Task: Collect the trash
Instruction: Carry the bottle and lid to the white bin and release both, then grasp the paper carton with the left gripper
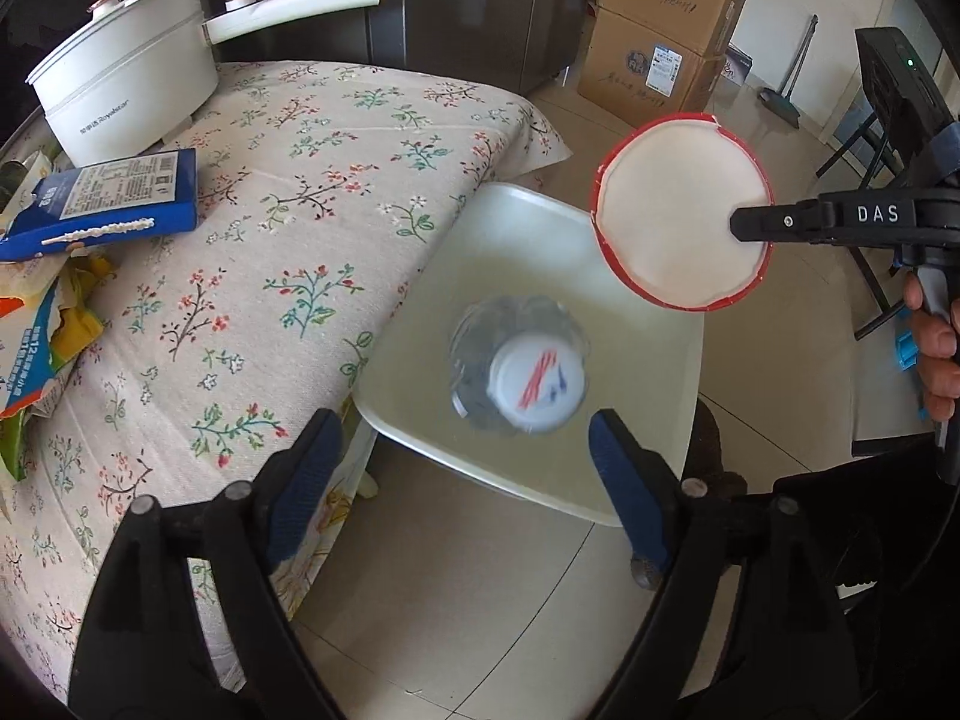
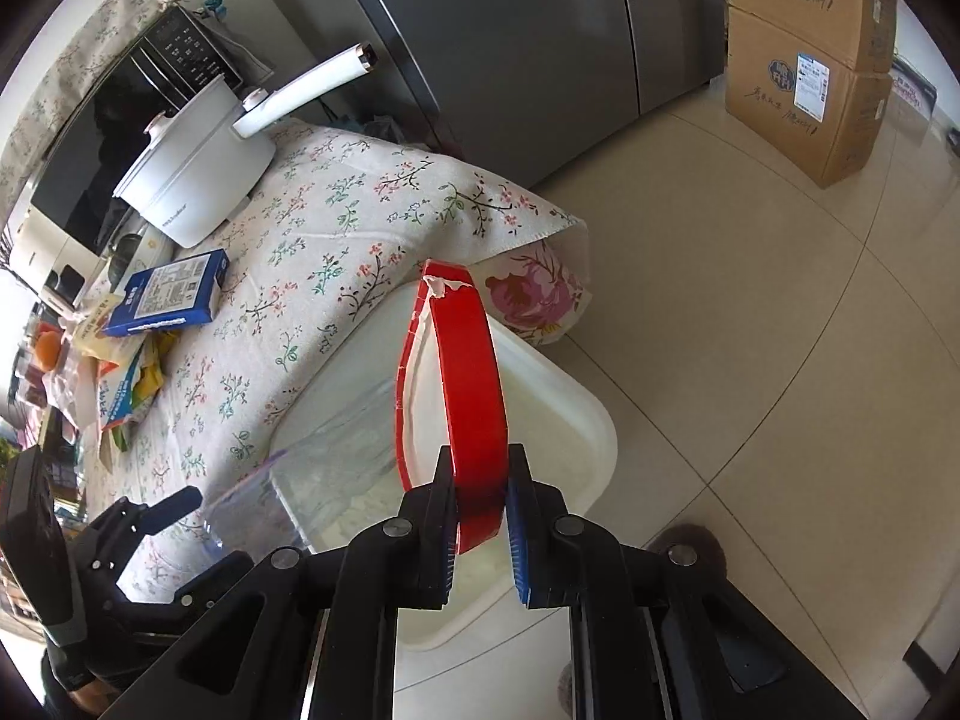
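Bottle dropping, lid next.
Left tongs [image 1: 462,480] apart over bin [image 1: 540,468], bottle [image 1: 519,372] loose; right tongs [image 2: 480,516] clamp light, bendy red lid [image 2: 474,372] by rim.

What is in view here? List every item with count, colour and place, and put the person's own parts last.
plastic bottle: one, clear with white label, blurred, between the open left fingers above the bin
bin: one, white, on the floor beside the table
round lid: one, white inside with red rim, clamped over the bin
table: one, floral cloth
pot: one, white, long handle, far end of the table
blue box: one, in front of the pot
wrappers: a pile, mixed colours, table's left edge
cardboard boxes: two, brown, stacked on the floor
fridge: one, grey, behind the table
left gripper: black, blue pads, open
right gripper: black, shut on the lid
hand: one, on the right gripper's handle
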`<state>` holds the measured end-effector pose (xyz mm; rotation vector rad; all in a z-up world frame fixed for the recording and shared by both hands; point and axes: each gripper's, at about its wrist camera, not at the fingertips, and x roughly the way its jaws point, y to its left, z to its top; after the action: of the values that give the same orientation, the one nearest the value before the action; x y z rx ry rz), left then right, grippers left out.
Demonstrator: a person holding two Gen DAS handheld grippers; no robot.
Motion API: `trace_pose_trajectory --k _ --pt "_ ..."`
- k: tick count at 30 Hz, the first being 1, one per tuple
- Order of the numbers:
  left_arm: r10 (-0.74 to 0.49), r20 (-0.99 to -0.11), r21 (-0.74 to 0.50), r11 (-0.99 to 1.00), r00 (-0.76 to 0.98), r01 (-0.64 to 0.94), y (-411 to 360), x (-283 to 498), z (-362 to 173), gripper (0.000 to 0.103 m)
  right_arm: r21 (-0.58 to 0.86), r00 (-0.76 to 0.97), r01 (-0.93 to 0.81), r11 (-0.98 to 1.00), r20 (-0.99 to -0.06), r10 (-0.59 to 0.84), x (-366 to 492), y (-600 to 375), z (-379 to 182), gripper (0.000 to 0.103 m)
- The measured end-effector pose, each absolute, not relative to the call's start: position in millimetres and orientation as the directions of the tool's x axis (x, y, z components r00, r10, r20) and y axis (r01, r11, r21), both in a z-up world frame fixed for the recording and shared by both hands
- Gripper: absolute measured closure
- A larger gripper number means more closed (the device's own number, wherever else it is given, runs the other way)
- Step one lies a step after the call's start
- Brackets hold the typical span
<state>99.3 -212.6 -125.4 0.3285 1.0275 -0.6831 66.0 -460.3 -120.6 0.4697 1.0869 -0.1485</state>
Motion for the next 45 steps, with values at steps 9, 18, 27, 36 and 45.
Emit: trace_pose_trajectory --k 9,18,27,36,45 --pt "-0.336 -0.845 -0.024 0.800 0.415 0.599 -193 109 -114 0.015 0.291 0.460 0.330 0.898 -0.880 0.117 71 -453 -122 0.088" --pt "-0.316 -0.829 -0.020 0.842 0.462 0.540 -174 116 -107 0.013 0.321 0.475 0.321 0.891 -0.868 0.141 76 -450 -120 0.078" --pt "-0.304 -0.820 -0.019 0.861 0.485 0.508 -161 121 -103 0.011 0.313 0.494 0.294 0.903 -0.859 0.137 80 -440 -111 0.045" --pt "-0.264 -0.819 0.011 0.880 0.510 0.474 -144 129 -102 0.011 0.301 0.489 0.282 0.911 -0.862 0.133 88 -432 -107 0.039" --pt "-0.161 -0.813 0.075 0.924 0.560 0.374 -94 159 -100 0.011 0.296 0.498 0.244 0.924 -0.855 0.142 106 -412 -95 0.035"
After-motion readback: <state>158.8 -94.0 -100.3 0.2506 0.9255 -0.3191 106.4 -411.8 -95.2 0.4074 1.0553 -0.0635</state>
